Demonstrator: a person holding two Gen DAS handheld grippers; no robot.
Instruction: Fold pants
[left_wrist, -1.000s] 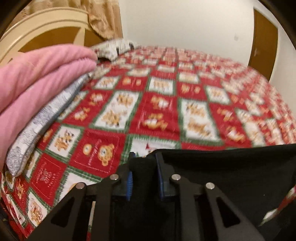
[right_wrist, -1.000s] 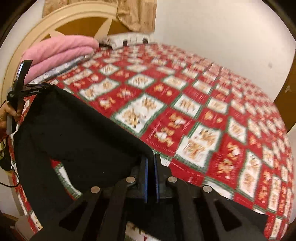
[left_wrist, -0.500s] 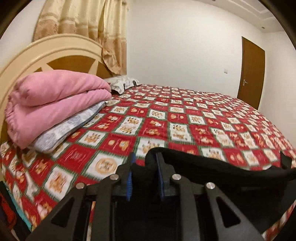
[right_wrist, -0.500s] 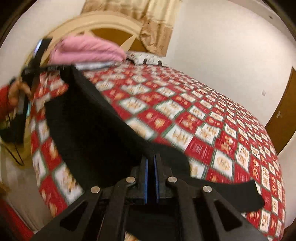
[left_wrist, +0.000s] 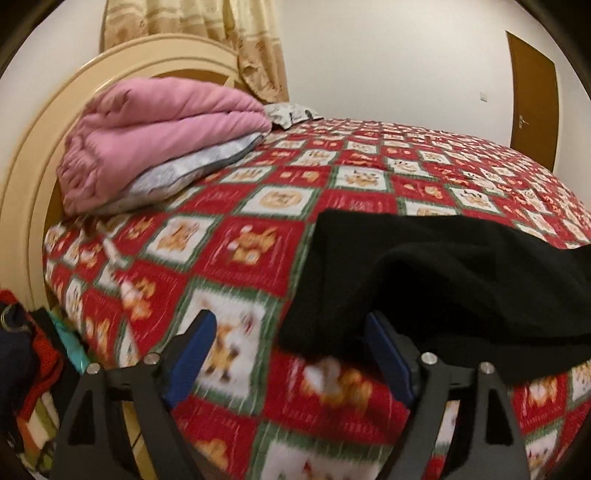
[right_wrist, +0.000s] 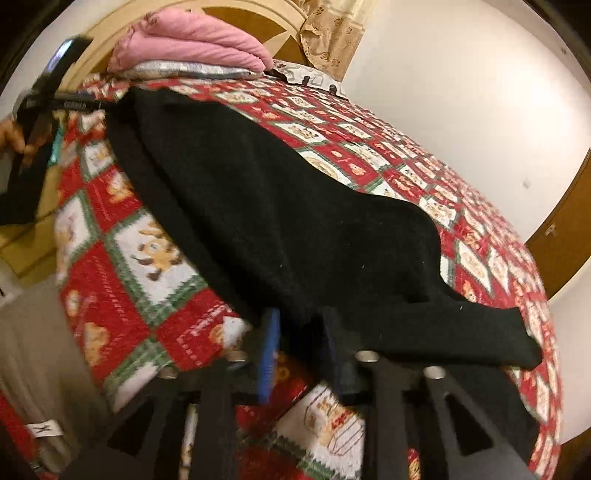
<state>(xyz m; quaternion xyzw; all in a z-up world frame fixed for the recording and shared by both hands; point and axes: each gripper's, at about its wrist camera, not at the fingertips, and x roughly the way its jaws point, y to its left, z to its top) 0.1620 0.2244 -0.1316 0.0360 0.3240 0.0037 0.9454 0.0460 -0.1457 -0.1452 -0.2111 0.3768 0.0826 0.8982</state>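
The black pants (right_wrist: 280, 206) lie spread across the near edge of the bed with the red patterned bedspread (right_wrist: 144, 258). In the left wrist view the pants (left_wrist: 443, 280) cover the right side, and their near corner drapes over the right finger. My left gripper (left_wrist: 291, 350) is wide open and holds nothing. It also shows at the far left of the right wrist view (right_wrist: 55, 107), beside the pants' far corner. My right gripper (right_wrist: 299, 354) is partly open, with the pants' edge lying loose between its fingers.
A folded pink blanket (left_wrist: 155, 136) on a grey pillow (left_wrist: 184, 173) lies by the cream headboard (left_wrist: 33, 155). A second pillow (left_wrist: 291, 114) sits at the back. Clothes (left_wrist: 22, 369) hang off the bed's left side. A brown door (left_wrist: 532, 92) is on the right.
Both grippers have lowered the pants onto the bed and opened. The left gripper has let go and opened wide. The right gripper's fingers have parted.
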